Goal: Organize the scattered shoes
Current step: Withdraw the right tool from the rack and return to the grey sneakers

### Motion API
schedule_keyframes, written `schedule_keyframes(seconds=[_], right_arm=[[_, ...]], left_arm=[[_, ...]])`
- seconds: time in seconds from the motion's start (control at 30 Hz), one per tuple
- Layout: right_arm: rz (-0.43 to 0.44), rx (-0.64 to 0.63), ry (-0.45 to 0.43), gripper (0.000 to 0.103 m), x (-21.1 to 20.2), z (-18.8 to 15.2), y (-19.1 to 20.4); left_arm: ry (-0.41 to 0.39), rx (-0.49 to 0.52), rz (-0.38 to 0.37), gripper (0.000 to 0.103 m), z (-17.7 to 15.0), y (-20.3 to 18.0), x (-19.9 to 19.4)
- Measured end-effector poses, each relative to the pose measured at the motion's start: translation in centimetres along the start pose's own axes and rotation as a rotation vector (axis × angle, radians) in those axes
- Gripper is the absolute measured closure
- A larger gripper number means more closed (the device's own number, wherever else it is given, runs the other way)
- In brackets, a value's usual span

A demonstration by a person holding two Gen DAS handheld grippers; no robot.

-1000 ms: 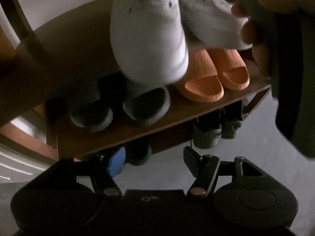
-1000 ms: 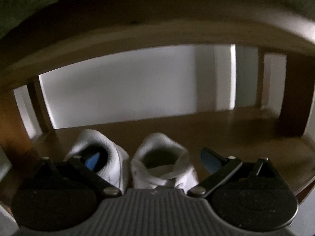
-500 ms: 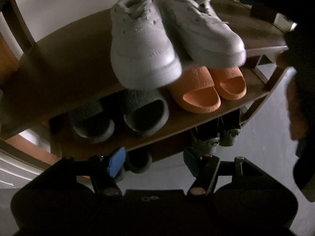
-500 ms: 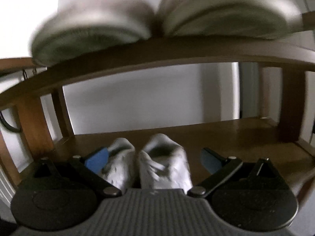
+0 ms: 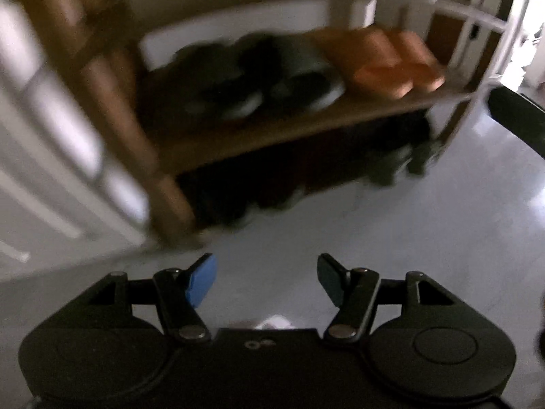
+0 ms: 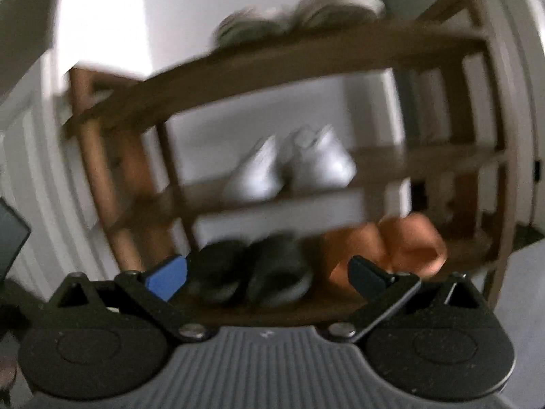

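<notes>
Four pairs of shoes can be seen on the wooden rack (image 6: 272, 64) ahead of the right gripper (image 6: 269, 272), whose fingers are spread apart with nothing between them. One pale pair (image 6: 296, 17) is set on the top shelf, the white sneakers (image 6: 289, 170) on the shelf below, and the dark slippers (image 6: 252, 272) with the orange slippers (image 6: 388, 245) just beside them on the shelf nearest the fingertips. The left gripper (image 5: 265, 279) is likewise held apart and empty, over bare floor (image 5: 374, 238), with the rack up ahead of it. More dark shoes (image 5: 395, 167) are made out under the lowest shelf seen there, though blur hides how they are set.

Both views are smeared by motion, so distance to the rack could be misjudged; a shelf edge might be struck by the open fingers, and a pair could be knocked askew or pushed off. The pale pair on top appears close to the front edge and would be the likeliest to fall if the rack were jolted.

No brand, label or writing can be read; only a small unreadable mark is seen on each gripper body.
</notes>
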State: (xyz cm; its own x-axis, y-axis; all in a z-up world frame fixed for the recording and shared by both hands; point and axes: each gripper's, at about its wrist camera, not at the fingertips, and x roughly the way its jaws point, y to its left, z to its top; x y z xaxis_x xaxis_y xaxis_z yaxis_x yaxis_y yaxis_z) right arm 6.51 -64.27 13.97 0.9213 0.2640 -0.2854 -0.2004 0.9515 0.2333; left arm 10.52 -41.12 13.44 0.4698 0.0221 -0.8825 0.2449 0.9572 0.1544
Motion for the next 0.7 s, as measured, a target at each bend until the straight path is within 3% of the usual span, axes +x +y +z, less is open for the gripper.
schedule_keyframes(seconds=[0.23, 0.5, 0.7], right_arm=[[0.071, -0.126, 0.169, 0.001, 0.0, -6.4, 6.3], [0.159, -0.278, 0.359, 0.001, -0.3, -13.8, 13.4], [0.341, -0.569, 0.461, 0.001, -5.2, -22.3, 16.9]], left_arm=[[0.059, -0.102, 0.012, 0.038, -8.2, 6.6, 2.7], [0.096, -0.132, 0.064, 0.038, -15.7, 9.0, 5.7], [0.159, -0.127, 0.061, 0.038, -20.0, 9.0, 7.4]])
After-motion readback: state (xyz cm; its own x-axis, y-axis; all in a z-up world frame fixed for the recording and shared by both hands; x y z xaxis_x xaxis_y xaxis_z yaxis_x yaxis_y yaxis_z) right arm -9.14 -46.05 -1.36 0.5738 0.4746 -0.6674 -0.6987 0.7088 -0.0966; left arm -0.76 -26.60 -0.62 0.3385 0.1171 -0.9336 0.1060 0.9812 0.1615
